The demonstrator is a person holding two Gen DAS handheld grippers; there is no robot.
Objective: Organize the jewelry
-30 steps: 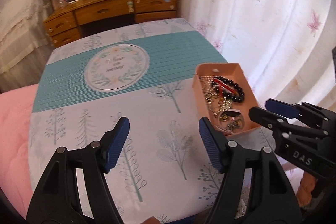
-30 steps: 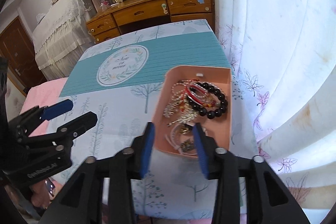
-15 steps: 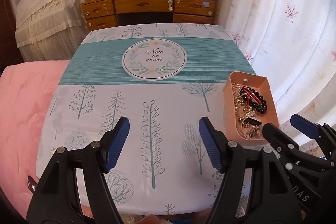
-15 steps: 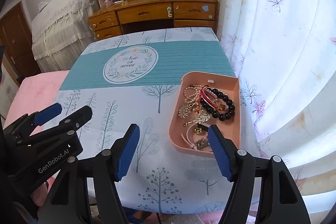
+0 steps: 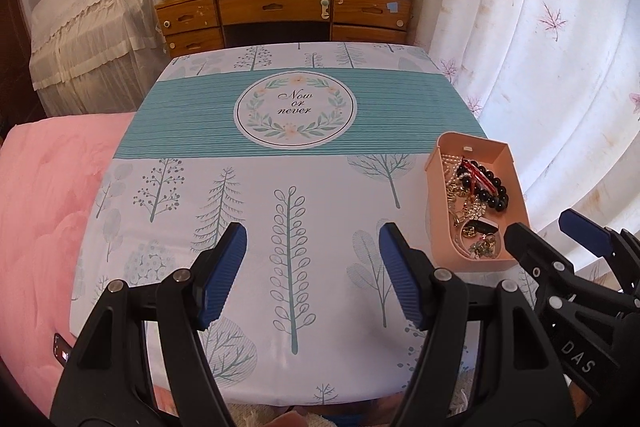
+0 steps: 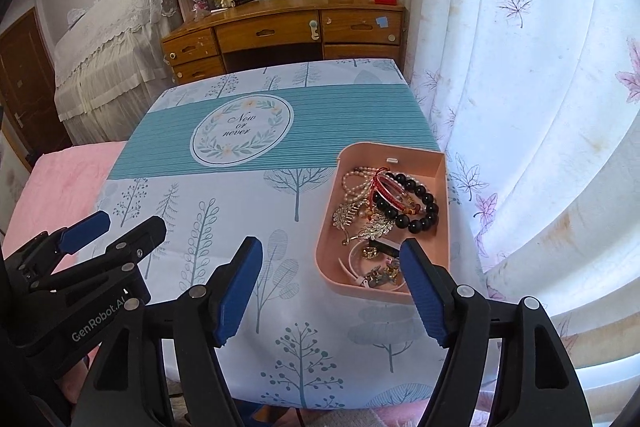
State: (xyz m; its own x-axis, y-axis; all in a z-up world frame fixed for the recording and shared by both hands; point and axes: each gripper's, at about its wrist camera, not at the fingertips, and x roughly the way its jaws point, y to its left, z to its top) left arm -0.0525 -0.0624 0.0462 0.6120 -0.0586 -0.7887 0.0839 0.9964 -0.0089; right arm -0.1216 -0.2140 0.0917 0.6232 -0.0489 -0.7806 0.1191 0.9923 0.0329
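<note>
A pink tray (image 6: pixel 394 145) sits at the right edge of the table, heaped with jewelry: a black bead bracelet (image 6: pixel 420 211), red bangles, pearl strands and gold pieces. My right gripper (image 6: pixel 331 255) hovers over the tray's near end, jaws opening, nothing between them. My left gripper (image 5: pixel 313 239) is open and empty over the bare cloth left of the tray (image 5: pixel 438 227). Each gripper shows in the other's view: the right gripper (image 5: pixel 542 225) beside the tray, the left gripper (image 6: pixel 130 223) at the far left.
A tree-patterned tablecloth (image 5: pixel 304 107) with a teal band covers the table. A pink blanket (image 5: pixel 48 187) lies to the left and a leaf-print curtain (image 5: pixel 540 47) hangs close on the right. A wooden desk (image 5: pixel 280 7) stands beyond the far edge.
The right gripper's jaws have spread from narrow to wide, and it has drawn back and up from the tray's near end. The left gripper rolled and swung left, now facing the table squarely.
</note>
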